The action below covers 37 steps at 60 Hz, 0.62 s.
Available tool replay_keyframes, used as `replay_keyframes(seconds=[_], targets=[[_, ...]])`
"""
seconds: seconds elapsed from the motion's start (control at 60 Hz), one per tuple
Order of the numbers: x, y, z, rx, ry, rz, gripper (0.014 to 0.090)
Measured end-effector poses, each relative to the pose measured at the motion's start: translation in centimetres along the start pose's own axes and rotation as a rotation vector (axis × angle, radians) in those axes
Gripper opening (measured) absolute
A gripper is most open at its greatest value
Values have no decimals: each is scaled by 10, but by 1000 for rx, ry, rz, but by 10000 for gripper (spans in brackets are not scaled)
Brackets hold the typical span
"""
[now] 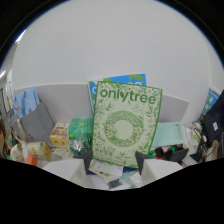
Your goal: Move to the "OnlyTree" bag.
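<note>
Two dark fingertips [85, 159] of the claw [114, 161] are standing well apart, w/ nothing clamped between them. Just past the tips, a green-and-white paper bag printed "onlytree" [125, 124] is leaning upright, its lower edge sitting in the gap between the fingers; can't tell whether the tips are touching it. Small white cards and papers [106, 169] are lying below the bag, between the fingers. Behind the bag's top, a blue printed pack [117, 81] is peeking out. Beside the bag, a pale mint-green flat packet [170, 135] is lying on one side, and small yellowish boxes [59, 134] plus a grey folded sheet [37, 121] are crowding the other. A plain white wall [110, 45] is filling the background.
</note>
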Motion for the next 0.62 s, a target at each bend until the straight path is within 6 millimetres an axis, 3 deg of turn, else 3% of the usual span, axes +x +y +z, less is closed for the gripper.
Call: replay_keyframes(seconds=[0.183, 0.317, 0.617], targets=[[7, -13, 43, -14, -23, 11, 838], [16, -20, 63, -17, -21, 22, 840], [20, -19, 63, -26, -38, 37, 842]])
